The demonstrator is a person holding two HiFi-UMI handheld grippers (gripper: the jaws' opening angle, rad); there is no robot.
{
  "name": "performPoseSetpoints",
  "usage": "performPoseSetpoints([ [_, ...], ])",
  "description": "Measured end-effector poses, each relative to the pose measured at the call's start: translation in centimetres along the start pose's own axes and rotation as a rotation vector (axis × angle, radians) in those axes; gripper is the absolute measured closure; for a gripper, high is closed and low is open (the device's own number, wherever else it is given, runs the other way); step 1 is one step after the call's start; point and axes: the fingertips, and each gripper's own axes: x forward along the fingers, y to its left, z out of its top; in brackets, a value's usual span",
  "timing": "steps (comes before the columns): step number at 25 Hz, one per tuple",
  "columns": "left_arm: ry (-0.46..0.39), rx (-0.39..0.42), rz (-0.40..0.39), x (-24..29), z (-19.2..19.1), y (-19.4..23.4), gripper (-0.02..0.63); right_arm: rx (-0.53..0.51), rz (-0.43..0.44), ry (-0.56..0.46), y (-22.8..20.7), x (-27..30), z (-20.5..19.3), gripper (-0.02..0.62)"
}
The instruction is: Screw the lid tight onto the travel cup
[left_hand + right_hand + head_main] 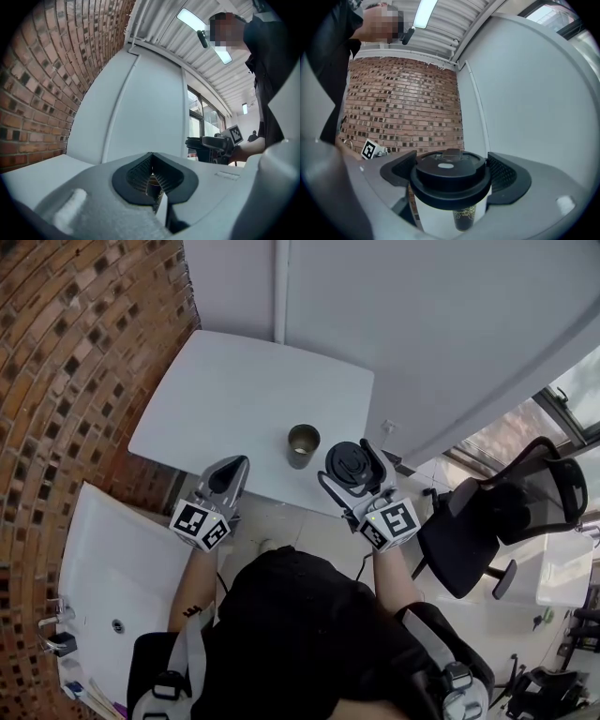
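Table (234, 390): white, bears the travel cup near its 6 o'clock edge.
Right gripper (353, 468): fingers clamped on the lid's rim, top up, likely so it can drop square onto the mouth.
Left gripper (228, 478): fingers pressed together, empty, at the cup's 8 o'clock, probably to steady it.
Travel cup (303, 444): upright, open, untouched.
Lid (450, 180): black, at the cup's 3 o'clock, not yet on.

Looking along the left tongs (151, 154), the travel cup (153, 183) is no more than a dark sliver in the slit under their closed tips, and its outline cannot be told. The tongs' own body hides most of the table (33, 171). Along the right tongs (450, 161), the lid (450, 178) clamped between them covers the cup's top. Only a short patterned stretch shows below it, the pattern too small to make out.
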Motion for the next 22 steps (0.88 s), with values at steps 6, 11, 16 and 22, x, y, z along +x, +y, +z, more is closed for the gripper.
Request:
performPoseSetpoints([
  [6, 0.001, -0.017, -0.009, 0.8, 0.5, 2.8, 0.604, 0.01, -0.01, 0.024, -0.3, 2.7, -1.2, 0.123],
  [11, 0.051, 0.004, -0.027, 1.5, -0.9, 3.4, 0.604, 0.021, -0.016, 0.061, -0.1, 3.8, -2.8, 0.123],
  [16, 0.105, 0.0, -0.043, 2.8, -3.5, 2.6, 0.604, 0.022, 0.013, 0.119, -0.5, 3.9, -4.8, 0.123],
  [22, 0.189, -0.017, -0.042, 4.2, -7.7, 2.0, 0.603, 0.032, 0.033, 0.146, -2.3, 4.0, -6.3, 0.123],
])
